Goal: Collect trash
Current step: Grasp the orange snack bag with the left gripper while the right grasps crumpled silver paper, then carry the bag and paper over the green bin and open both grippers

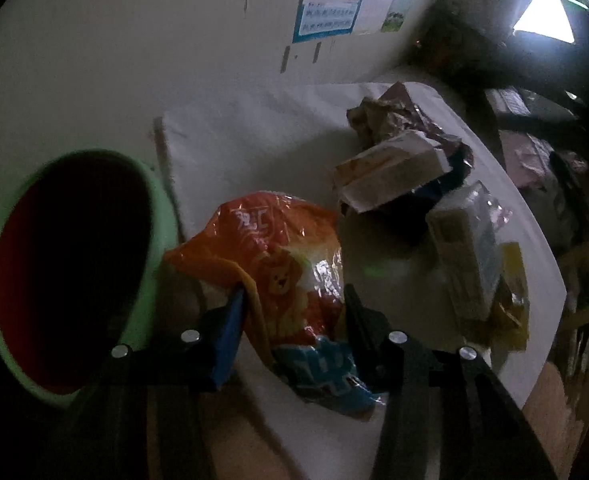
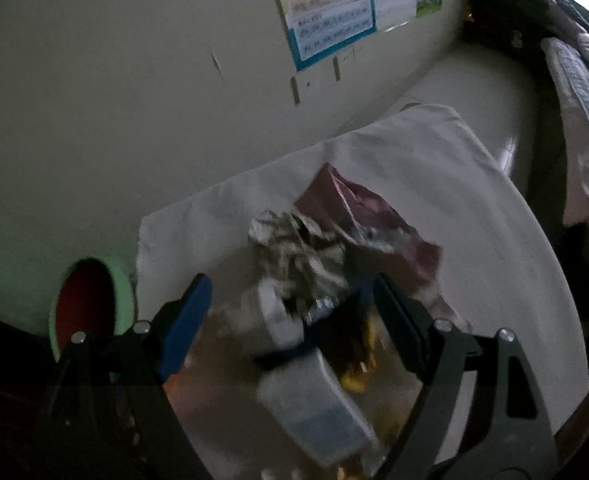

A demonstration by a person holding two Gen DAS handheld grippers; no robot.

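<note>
Trash on cloth | 1 orange bag (image 1: 278, 264) between left gripper (image 1: 294, 304) jaws, contact unclear | right gripper (image 2: 290, 300) agape

Open right gripper (image 2: 292, 312) above blurred trash pile (image 2: 306, 264)

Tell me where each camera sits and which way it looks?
Left wrist: sits on the left gripper, looking down along its jaws at an orange snack bag between them, beside a green bin.
Right wrist: sits on the right gripper, looking down past open jaws at crumpled foil and wrappers.
Both show the bin, white cloth, wall poster.
</note>
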